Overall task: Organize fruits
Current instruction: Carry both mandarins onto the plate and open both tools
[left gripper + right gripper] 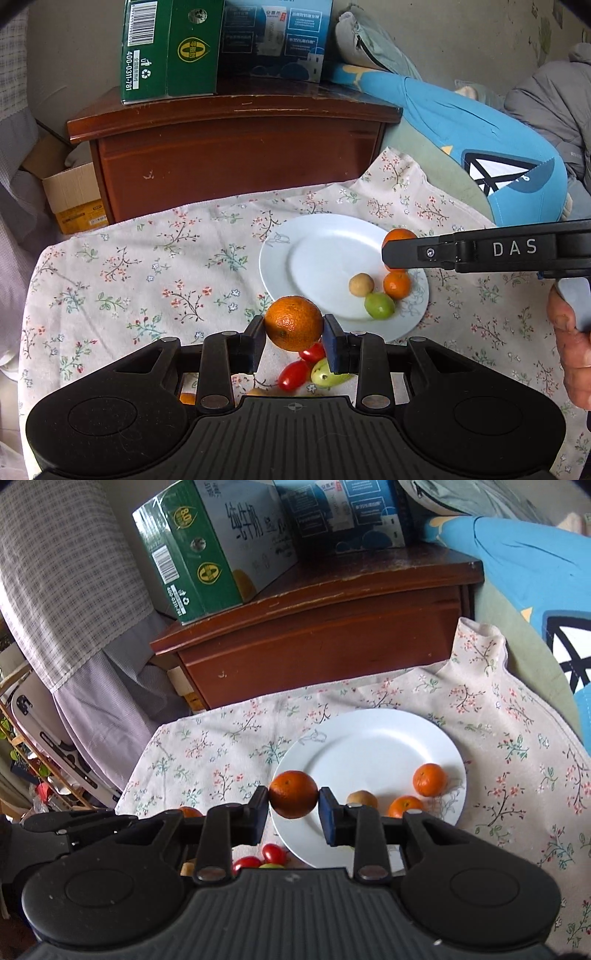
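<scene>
My left gripper (294,334) is clamped on an orange (293,322), both pads pressed to its sides, with two cherry tomatoes (301,365) and a green fruit (327,374) on the floral cloth (129,266) just below the jaws. My right gripper (293,805) is likewise closed on a second orange (293,794), held over the near rim of the white plate (369,738). Ahead and to the right of those jaws, two small oranges (429,779) and a brownish fruit (362,799) lie on the plate.
</scene>
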Tool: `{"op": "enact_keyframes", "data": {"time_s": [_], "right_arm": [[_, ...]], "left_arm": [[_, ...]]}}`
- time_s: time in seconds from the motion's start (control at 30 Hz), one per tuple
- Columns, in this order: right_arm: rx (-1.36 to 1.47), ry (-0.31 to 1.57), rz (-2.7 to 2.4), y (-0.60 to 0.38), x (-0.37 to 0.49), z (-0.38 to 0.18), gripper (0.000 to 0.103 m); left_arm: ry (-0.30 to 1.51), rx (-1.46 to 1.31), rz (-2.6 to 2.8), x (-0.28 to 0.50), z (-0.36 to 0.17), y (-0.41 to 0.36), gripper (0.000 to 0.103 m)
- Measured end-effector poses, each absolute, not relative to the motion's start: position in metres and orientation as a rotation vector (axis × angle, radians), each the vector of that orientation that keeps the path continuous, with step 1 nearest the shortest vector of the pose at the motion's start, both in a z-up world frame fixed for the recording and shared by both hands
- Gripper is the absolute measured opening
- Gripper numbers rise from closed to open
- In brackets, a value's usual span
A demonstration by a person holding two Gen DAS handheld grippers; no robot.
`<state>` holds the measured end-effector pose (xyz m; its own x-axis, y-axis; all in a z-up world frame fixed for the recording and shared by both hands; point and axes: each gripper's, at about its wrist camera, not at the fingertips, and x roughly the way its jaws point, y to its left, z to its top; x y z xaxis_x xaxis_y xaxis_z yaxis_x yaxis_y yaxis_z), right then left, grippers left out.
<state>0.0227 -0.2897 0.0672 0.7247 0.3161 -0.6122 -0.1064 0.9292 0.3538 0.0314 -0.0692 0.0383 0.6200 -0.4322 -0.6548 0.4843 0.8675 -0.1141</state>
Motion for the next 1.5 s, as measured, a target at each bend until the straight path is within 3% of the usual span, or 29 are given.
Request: {"op": "enact_keyframes", "data": {"time_s": [1.27,1.43,1.5], "right_arm": [[0.430,0.816,0.041,-0.330,0.094,0.006,0.032],[0.457,0.780,0.022,-0.335,0.094,0.012,0.034],[0.457,0.770,0.017,-0.335,0.092,0.016,0.035]], "left_arm": [[0.802,0.094,-0.547,0.101,-0.006,-0.125,0.030],[0.772,0.078,-0.532,0.100,0.004,-0.124,0.033],[0.771,0.071,-0.519,0.100,0.009,-0.122,0.039]]}}
